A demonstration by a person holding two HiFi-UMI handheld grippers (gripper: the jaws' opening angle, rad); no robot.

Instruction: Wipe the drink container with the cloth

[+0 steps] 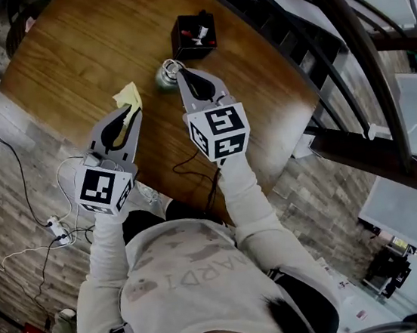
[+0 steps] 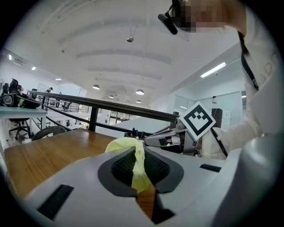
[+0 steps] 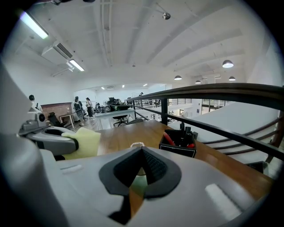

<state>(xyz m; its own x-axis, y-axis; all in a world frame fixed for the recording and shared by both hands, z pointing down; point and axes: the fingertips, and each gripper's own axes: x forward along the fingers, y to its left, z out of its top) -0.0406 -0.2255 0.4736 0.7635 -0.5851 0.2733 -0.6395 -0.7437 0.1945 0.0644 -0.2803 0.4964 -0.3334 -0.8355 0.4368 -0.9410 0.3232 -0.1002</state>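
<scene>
The left tongs [image 1: 135, 115] are shut tight on the yellow cloth [image 1: 129, 98], ready to rub, and the right tongs [image 1: 181, 73] are closed and empty, their tips right at the drink container [image 1: 165, 77] just ahead, maybe to hold it steady.

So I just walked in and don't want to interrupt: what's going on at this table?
A person holds a gripper in each hand over the wooden table. The left gripper is shut on a yellow cloth. The right gripper, jaws together, points at the small drink container, which stands near a black pen holder. The cloth is apart from the container, so wiping is not yet under way.
</scene>
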